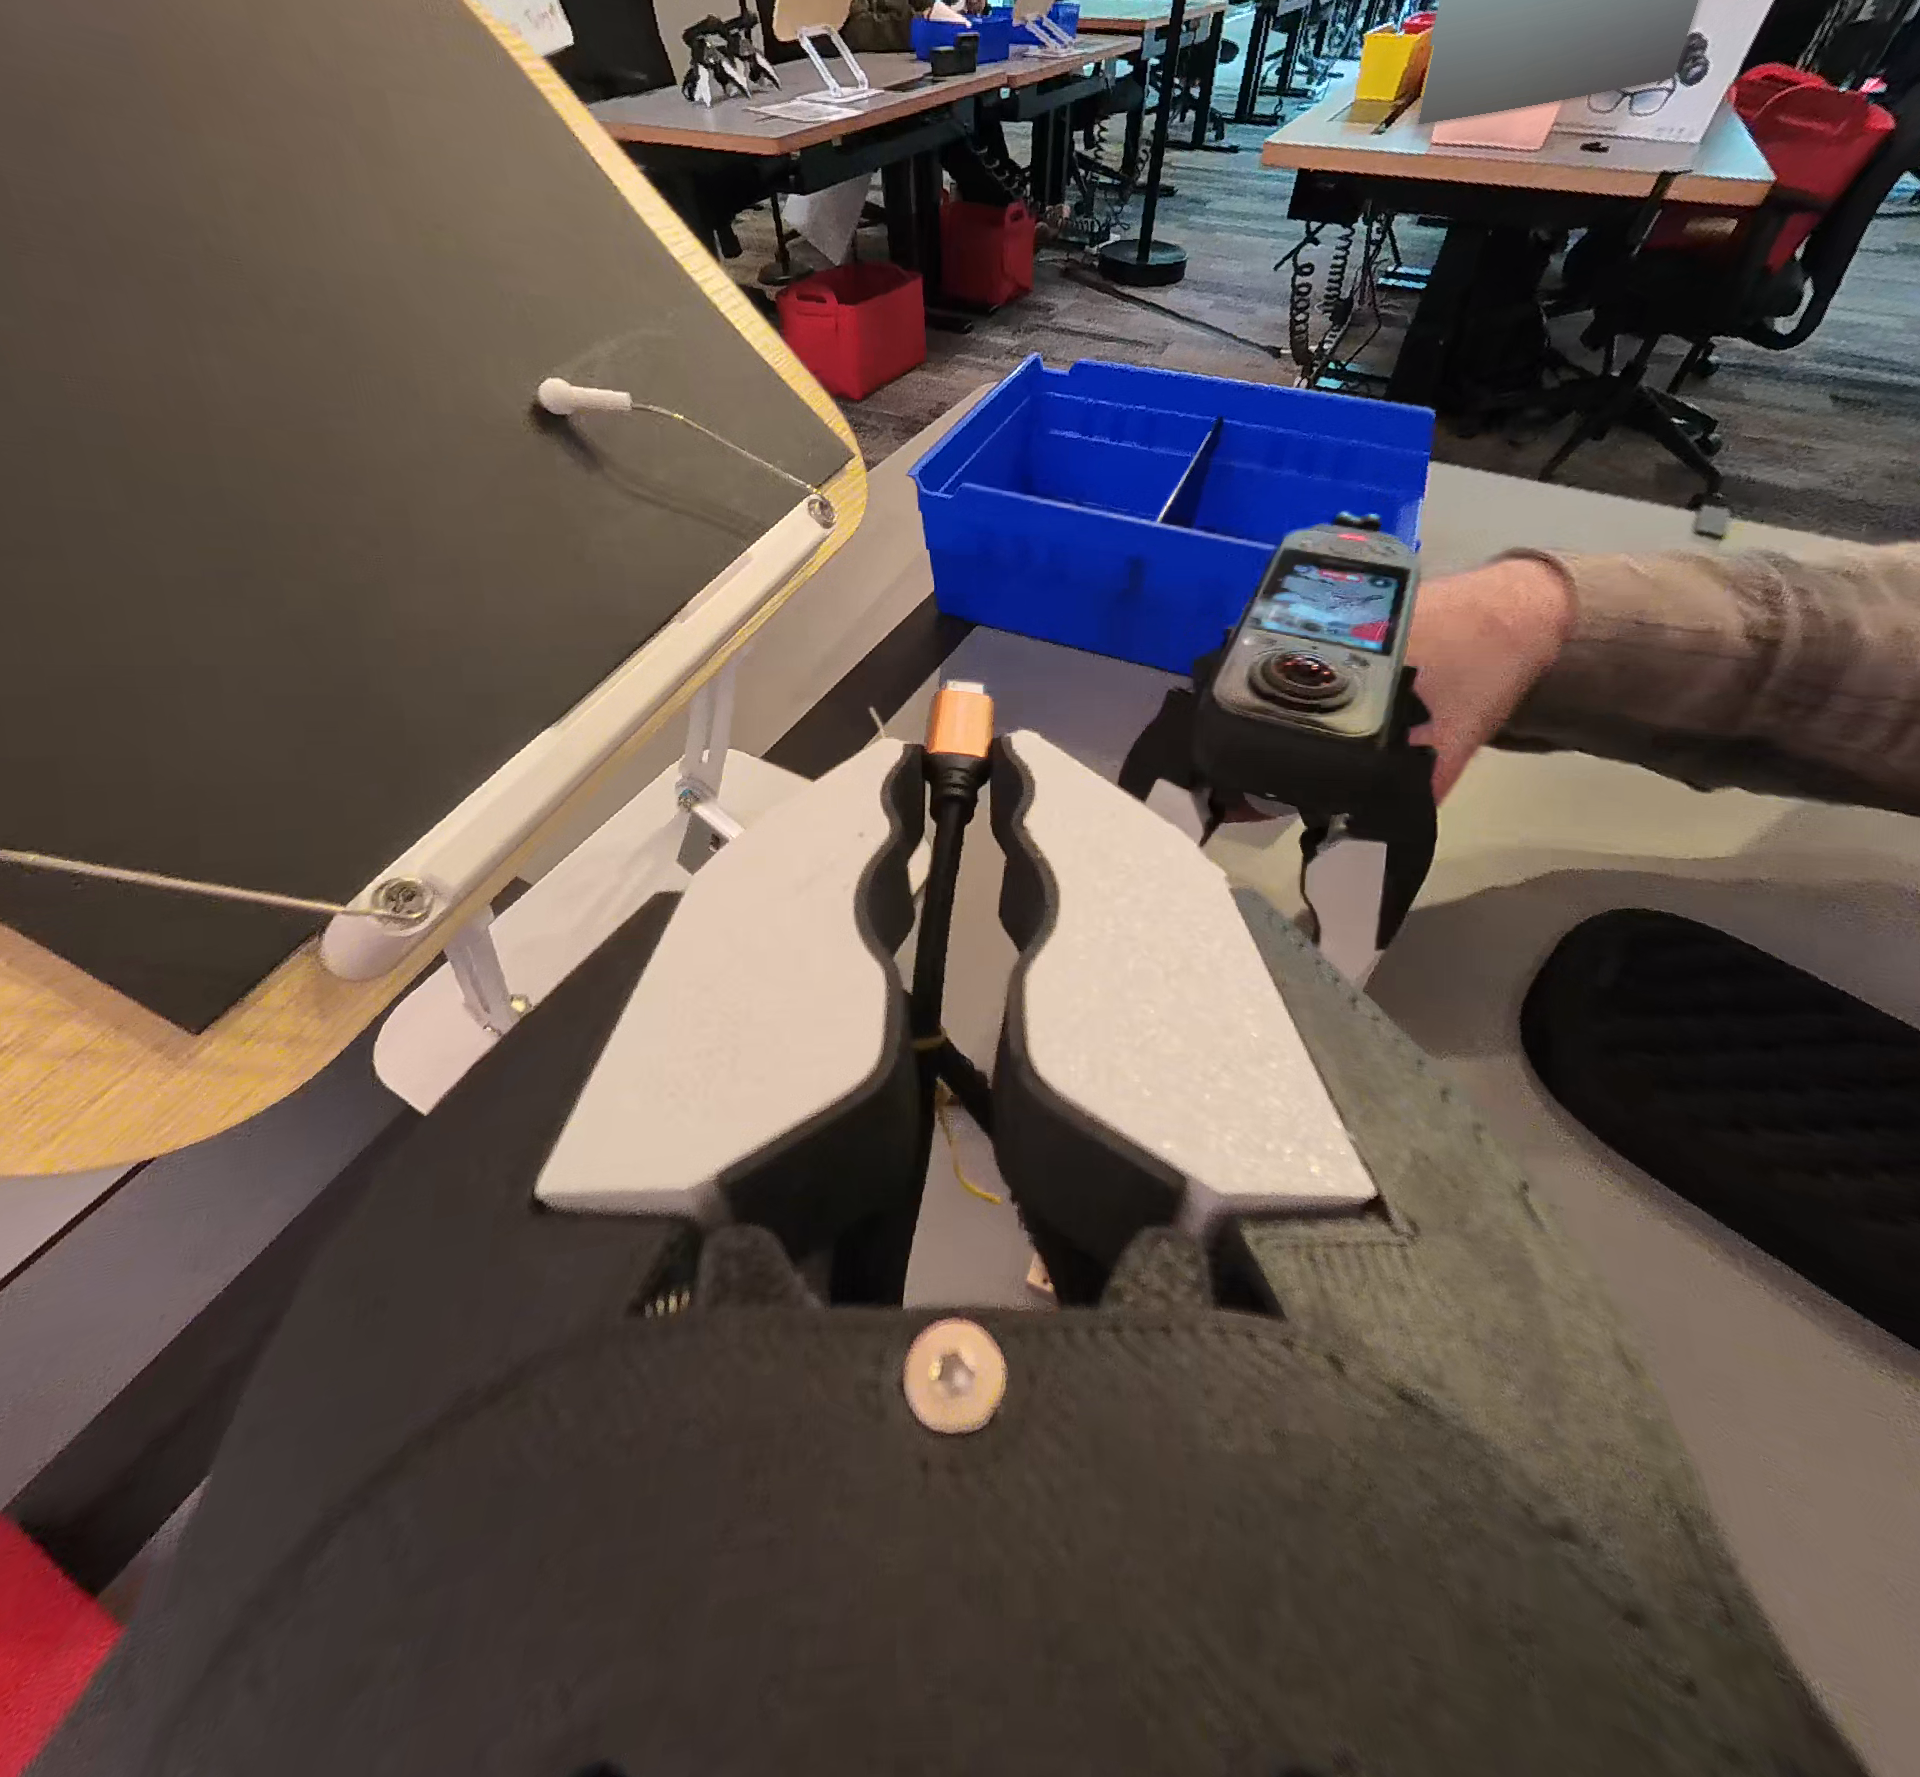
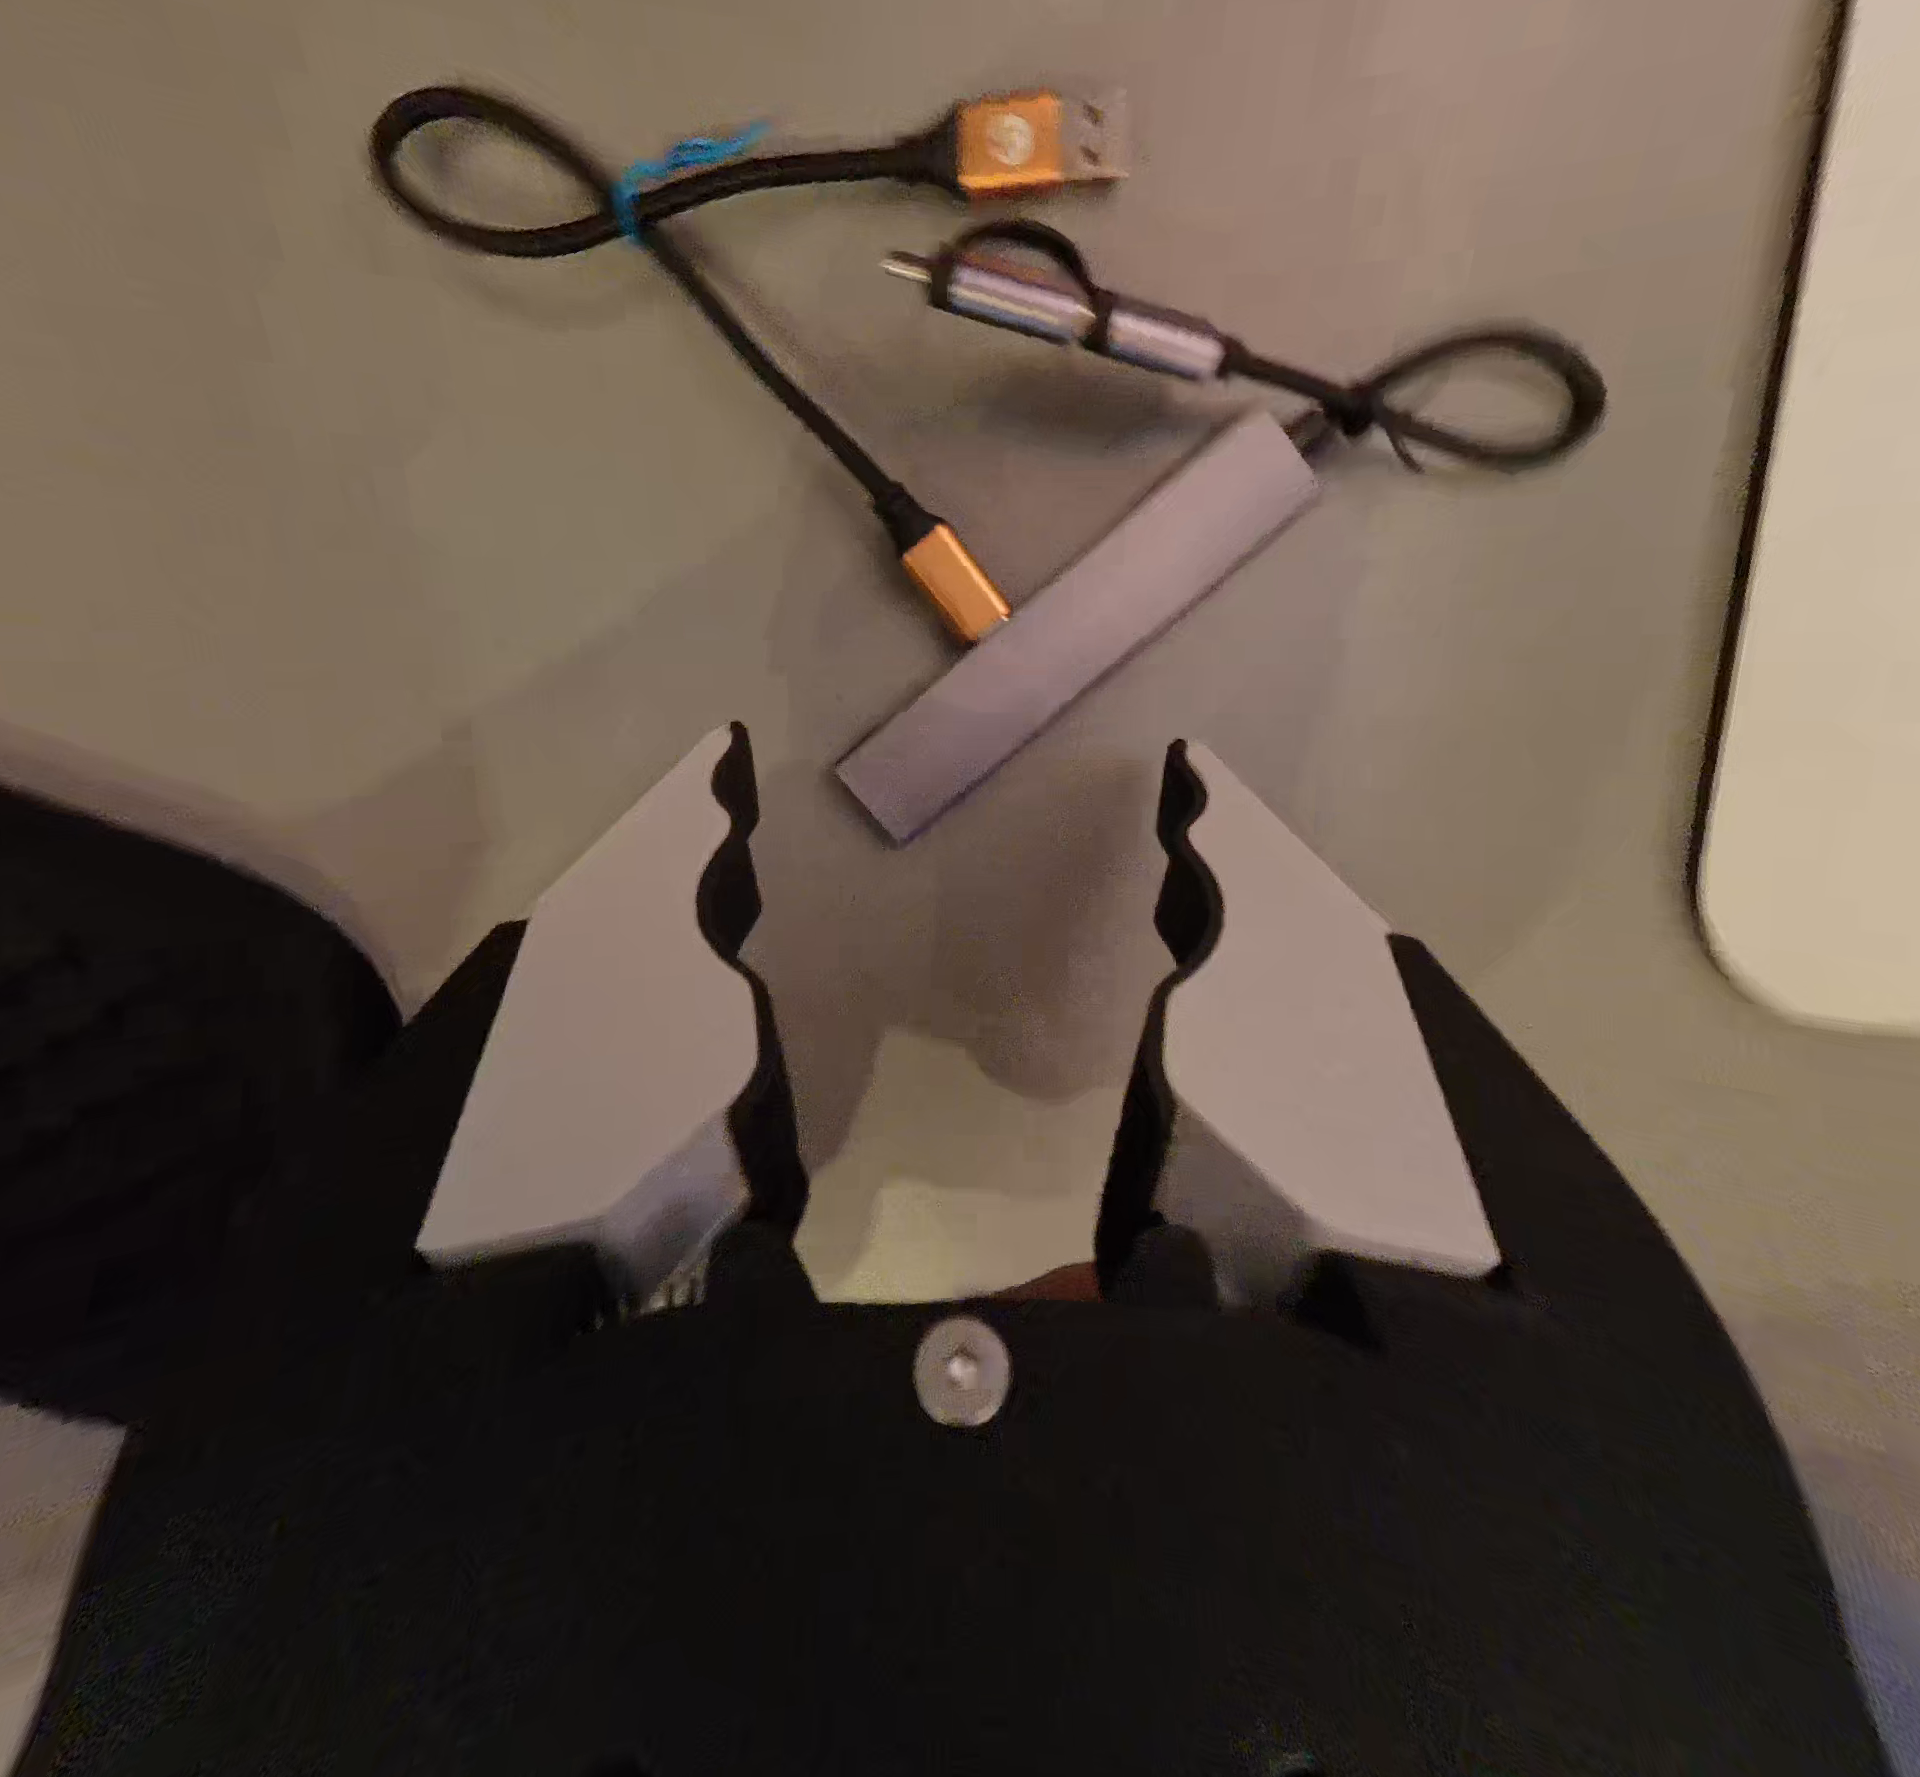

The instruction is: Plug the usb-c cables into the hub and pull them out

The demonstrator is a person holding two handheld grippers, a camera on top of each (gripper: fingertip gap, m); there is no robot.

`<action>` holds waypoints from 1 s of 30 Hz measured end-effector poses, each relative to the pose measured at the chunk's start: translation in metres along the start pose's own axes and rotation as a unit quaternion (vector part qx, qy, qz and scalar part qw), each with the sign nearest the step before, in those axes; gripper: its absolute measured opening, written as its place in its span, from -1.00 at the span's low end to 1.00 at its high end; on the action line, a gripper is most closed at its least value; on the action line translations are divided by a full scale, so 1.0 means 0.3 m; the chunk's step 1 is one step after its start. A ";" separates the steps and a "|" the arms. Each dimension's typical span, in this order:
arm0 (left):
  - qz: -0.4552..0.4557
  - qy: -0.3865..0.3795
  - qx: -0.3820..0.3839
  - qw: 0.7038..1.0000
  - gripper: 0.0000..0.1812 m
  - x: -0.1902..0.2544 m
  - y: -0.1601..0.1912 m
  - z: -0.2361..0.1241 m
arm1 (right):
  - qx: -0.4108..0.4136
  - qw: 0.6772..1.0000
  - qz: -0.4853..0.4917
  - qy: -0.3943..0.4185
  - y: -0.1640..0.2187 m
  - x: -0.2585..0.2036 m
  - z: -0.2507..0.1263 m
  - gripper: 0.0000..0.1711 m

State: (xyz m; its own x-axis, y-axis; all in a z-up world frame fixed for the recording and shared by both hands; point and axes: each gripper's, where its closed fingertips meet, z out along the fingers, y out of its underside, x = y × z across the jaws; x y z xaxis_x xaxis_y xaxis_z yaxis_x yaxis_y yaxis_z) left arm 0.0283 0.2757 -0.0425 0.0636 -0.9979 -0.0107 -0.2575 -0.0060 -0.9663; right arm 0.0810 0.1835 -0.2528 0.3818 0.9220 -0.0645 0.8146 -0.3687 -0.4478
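In the left wrist view my left gripper [image 1: 961, 761] is shut on a black cable [image 1: 940, 906]. Its orange USB-C plug [image 1: 961, 725] sticks out forward past the fingertips. My right gripper [image 1: 1314, 828] shows farther right, held by a hand. In the right wrist view my right gripper [image 2: 954, 745] is open and empty just above the near end of the grey hub [image 2: 1081, 626], which lies diagonally on the table. A second black cable with a blue tie [image 2: 665, 169] has its orange USB-C plug [image 2: 956, 595] against the hub's side; whether it is seated I cannot tell.
A blue divided bin [image 1: 1174, 491] stands behind the work area. A tilted dark board on a white stand [image 1: 312, 377] fills the left. The hub's own lead with grey connector [image 2: 1081, 314] loops at the right. A white plate edge [image 2: 1849, 584] lies far right. One gripper's finger ends stand about 25 centimeters off the other's.
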 end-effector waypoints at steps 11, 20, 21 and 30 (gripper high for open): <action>-0.014 0.004 0.020 1.000 -0.86 -0.001 -0.018 -0.014 | 0.155 0.950 0.192 0.191 -0.012 0.013 0.045 -0.63; -0.006 -0.004 0.017 1.000 -0.86 0.006 -0.016 -0.015 | 0.213 0.923 0.251 0.198 -0.027 0.065 -0.007 -0.78; -0.008 -0.001 0.016 1.000 -0.86 0.007 -0.014 -0.011 | 0.216 0.921 0.256 0.197 -0.031 0.075 -0.024 -0.78; -0.005 0.007 -0.015 1.000 -0.86 0.029 0.052 0.046 | 0.315 0.876 0.294 0.218 -0.120 0.175 -0.199 -0.78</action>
State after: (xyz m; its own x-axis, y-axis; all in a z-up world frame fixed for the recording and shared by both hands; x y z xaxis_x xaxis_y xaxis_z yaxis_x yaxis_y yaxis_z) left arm 0.0383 0.2677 -0.0612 0.0527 -0.9986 0.0023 -0.2863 -0.0173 -0.9580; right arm 0.0978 0.2380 -0.1867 0.8964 0.4116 -0.1644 0.0713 -0.4999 -0.8632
